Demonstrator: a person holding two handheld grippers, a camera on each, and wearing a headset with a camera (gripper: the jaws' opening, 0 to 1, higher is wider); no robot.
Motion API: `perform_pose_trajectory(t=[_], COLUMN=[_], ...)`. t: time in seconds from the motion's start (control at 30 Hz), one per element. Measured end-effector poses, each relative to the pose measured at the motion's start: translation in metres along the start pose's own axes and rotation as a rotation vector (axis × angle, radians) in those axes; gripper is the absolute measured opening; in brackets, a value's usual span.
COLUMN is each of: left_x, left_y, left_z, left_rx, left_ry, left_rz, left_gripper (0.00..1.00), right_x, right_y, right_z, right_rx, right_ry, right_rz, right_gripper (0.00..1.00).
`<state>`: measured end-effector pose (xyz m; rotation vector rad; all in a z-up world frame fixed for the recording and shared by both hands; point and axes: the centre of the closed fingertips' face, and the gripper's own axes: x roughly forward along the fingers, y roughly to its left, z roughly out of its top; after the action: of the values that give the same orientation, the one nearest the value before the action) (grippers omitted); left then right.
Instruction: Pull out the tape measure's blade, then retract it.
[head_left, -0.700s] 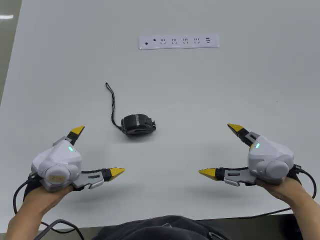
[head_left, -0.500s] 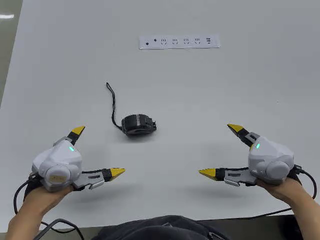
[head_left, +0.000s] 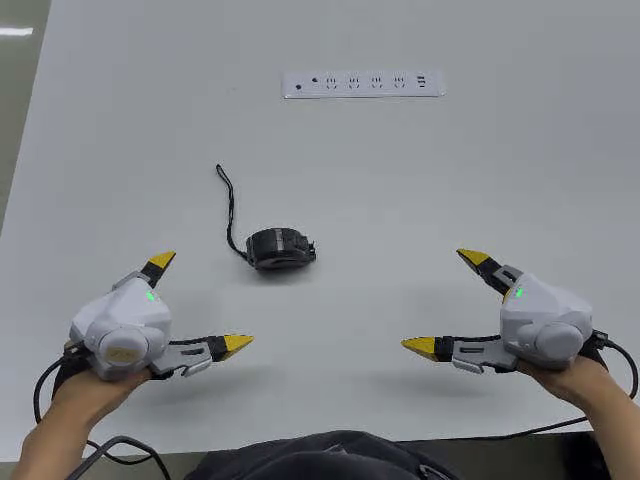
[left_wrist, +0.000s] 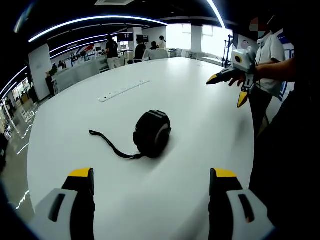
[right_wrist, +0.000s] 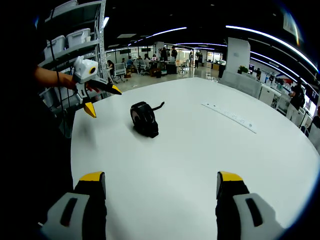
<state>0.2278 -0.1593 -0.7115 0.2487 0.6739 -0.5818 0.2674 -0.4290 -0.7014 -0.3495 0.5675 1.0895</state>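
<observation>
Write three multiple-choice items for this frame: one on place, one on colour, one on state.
1. Where is the tape measure?
A. On the table, apart from the power strip.
B. On top of the power strip.
C. Between a gripper's jaws.

2. What colour are the jaw tips?
A. Red.
B. Yellow.
C. Blue.

3. How are the left gripper and right gripper?
A. Both shut.
B. Both open, empty.
C. One holds the tape measure.

Key: A, it lies on bare table; B, all four tips are yellow; B, each gripper's jaws stand wide apart with nothing between.

On table (head_left: 480, 180): tape measure (head_left: 280, 248) centre, power strip (head_left: 362, 83) behind; left claw (head_left: 200, 301), right claw (head_left: 442, 301) nearer, flanking.
</observation>
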Motion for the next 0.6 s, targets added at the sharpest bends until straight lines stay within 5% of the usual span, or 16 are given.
perform_pose_trajectory(t=[0.6], left_x=[0.0095], left_y=[0.0038], left_z=[0.0089], left_rx=[0.057], left_ry=[0.008], left_rz=[-0.023], left_gripper=[0.88], right_x=[0.005], right_y=[-0.0067], right_z=[0.0027], right_rx=[-0.043], right_ry=[0.003], right_rz=[0.036], right_gripper=[0.88])
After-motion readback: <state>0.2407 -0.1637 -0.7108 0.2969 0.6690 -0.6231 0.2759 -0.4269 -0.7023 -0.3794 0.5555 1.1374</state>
